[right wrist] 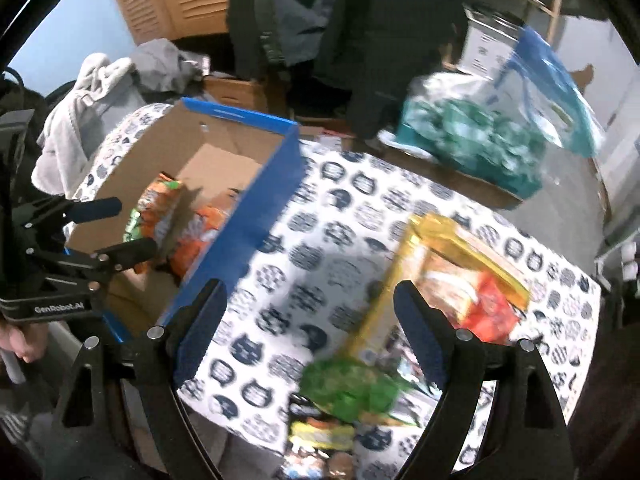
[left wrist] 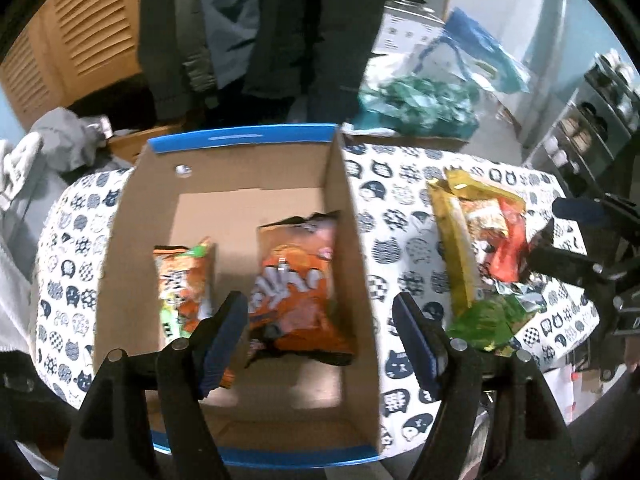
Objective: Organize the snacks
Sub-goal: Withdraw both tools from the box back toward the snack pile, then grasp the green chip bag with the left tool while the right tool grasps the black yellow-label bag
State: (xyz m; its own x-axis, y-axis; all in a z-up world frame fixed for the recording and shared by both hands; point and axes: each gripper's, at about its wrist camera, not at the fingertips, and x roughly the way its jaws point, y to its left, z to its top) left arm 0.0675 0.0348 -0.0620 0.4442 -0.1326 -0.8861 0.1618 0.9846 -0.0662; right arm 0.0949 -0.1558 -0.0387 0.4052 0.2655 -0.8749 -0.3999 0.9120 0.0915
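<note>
Two snack bags lie inside the open cardboard box (left wrist: 352,240): a large orange bag (left wrist: 298,284) toward its right wall and a smaller orange-and-green bag (left wrist: 182,284) to its left, the two apart. The box has a blue rim and stands on the left part of the counter (left wrist: 400,248), which carries a cloth printed with cat faces. The unsorted snacks (left wrist: 480,240) lie in a heap on the right part of the counter, well apart from the box: a yellow-gold pack (right wrist: 424,264), a red pack (right wrist: 486,312) overlapping it, a green pack (right wrist: 352,388) nearer me.

My left claw (left wrist: 320,340) hangs over the near end of the box, jaws wide apart, holding nothing. My right claw (right wrist: 308,332) hangs above the counter between box and heap, jaws likewise wide, holding nothing.

Beyond the counter: dark coats, a louvred wooden door, a blue-and-green bag.
</note>
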